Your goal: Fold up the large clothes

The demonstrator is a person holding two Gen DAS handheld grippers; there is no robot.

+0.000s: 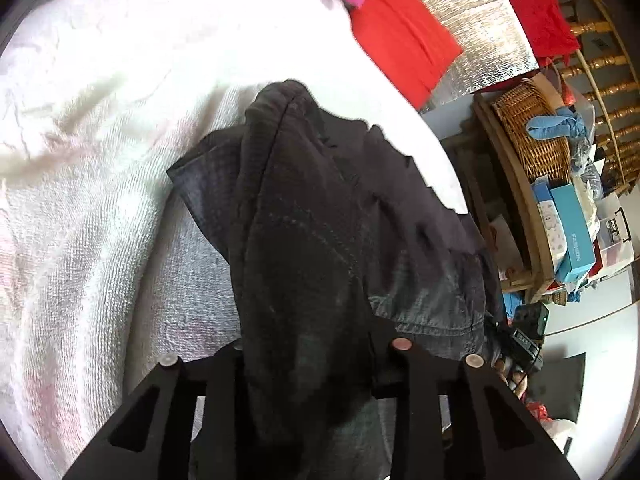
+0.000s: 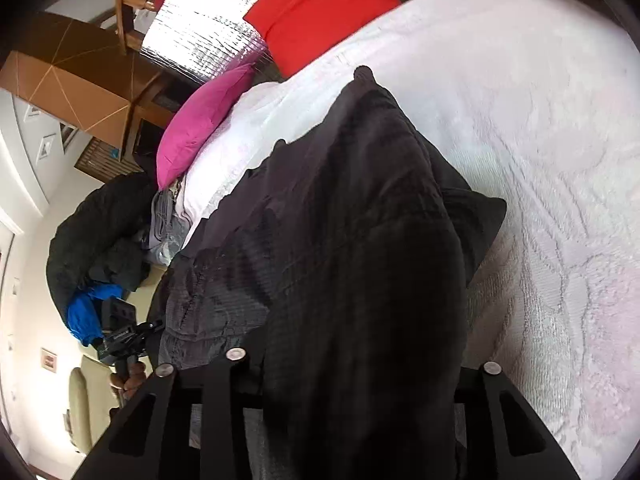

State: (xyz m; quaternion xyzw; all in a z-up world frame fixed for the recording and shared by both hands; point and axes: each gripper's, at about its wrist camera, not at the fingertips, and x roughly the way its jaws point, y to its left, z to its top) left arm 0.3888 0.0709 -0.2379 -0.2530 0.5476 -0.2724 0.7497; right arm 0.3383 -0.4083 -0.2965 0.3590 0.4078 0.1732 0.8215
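Note:
A large dark garment (image 1: 320,220) lies bunched on a white textured bedspread (image 1: 100,160), and one end rises toward each camera. My left gripper (image 1: 316,360) is shut on a thick fold of it; the cloth drapes over the fingertips and hides them. In the right wrist view the same garment (image 2: 352,220) runs up the bedspread (image 2: 540,160) into my right gripper (image 2: 360,364), which is shut on another bunched fold. The other gripper shows at the garment's far edge in each view: the right one (image 1: 528,328) and the left one (image 2: 120,336), each held by a hand.
A red pillow (image 1: 400,32) and a magenta pillow (image 2: 200,128) lean on a silver quilted headboard (image 1: 480,20). Beside the bed stand a wicker basket (image 1: 532,132) and boxes (image 1: 572,232) on a wooden shelf. A dark clothes pile (image 2: 100,232) sits off the other side.

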